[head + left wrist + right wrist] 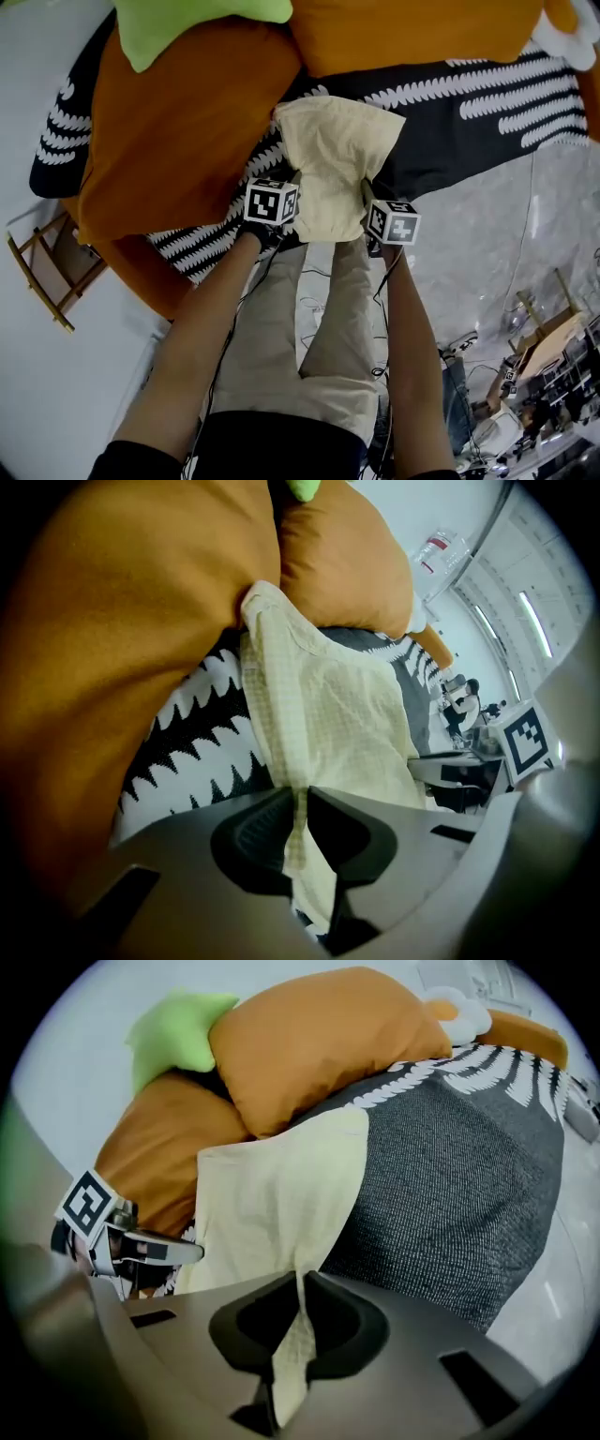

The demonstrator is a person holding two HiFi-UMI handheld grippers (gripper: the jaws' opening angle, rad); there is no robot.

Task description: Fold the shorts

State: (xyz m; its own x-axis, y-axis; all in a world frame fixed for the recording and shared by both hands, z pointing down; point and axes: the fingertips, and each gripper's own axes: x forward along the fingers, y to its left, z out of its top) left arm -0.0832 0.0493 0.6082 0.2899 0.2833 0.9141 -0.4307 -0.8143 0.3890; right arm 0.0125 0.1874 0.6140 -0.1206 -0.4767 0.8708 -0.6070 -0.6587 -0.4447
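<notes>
Shorts (pixel 333 164), one pair, between two hand-held grippers (pixel 302 799) (pixel 300 1283)

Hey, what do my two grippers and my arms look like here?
The left hand-held gripper and right hand-held gripper each have a grey moulded body, black pads and a white cube with black square markers. Thin black cables trail back along the arms. The sleeves are short and black.

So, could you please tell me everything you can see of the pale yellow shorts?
The shorts are pale yellow, of thin, finely checked woven cloth, lightly creased. They lie on the black-and-white patterned blanket, one far corner beside an orange cushion. The left hand-held gripper and right hand-held gripper each pinch the near edge, jaws shut on the cloth.
</notes>
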